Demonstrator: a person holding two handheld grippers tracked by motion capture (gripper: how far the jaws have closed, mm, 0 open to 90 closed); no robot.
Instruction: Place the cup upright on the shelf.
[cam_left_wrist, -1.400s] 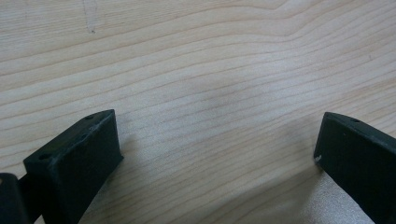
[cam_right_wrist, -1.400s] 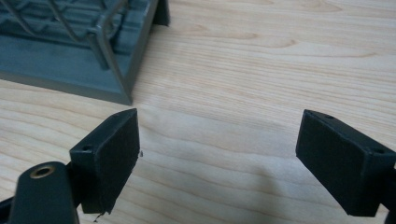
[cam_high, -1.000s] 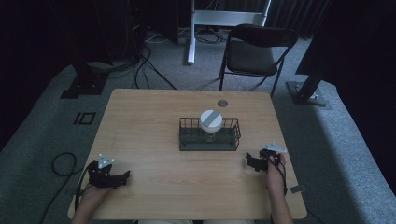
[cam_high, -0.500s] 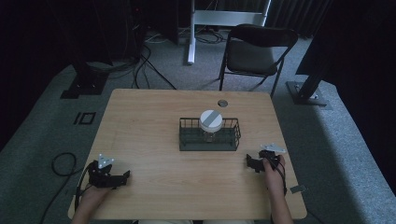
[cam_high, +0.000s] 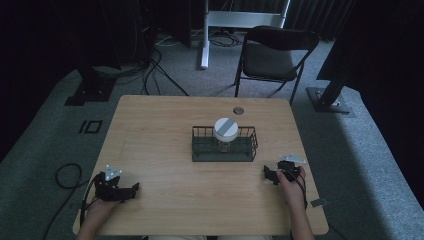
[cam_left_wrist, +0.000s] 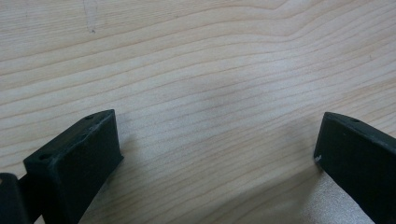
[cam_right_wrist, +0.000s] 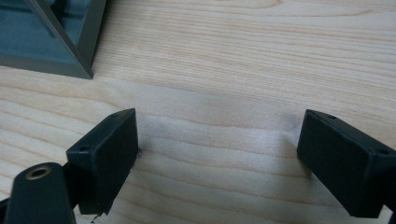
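A dark wire basket (cam_high: 224, 150) stands at the middle of the wooden table (cam_high: 165, 125), and a jar with a white lid (cam_high: 226, 131) stands upright inside it. My left gripper (cam_high: 131, 189) rests low on the table near the front left, held by a hand. In the left gripper view, my left gripper (cam_left_wrist: 217, 144) is open, with bare wood between the jaws. My right gripper (cam_high: 268, 175) sits near the front right, just right of the basket. The right gripper view has my right gripper (cam_right_wrist: 219, 140) open over bare wood, with a basket corner (cam_right_wrist: 56, 37) at the upper left.
A small round grommet (cam_high: 238, 110) is set into the table near its far edge. A black folding chair (cam_high: 272, 55) stands behind the table. Cables (cam_high: 155, 70) and stand bases (cam_high: 327, 100) lie on the grey carpet around it.
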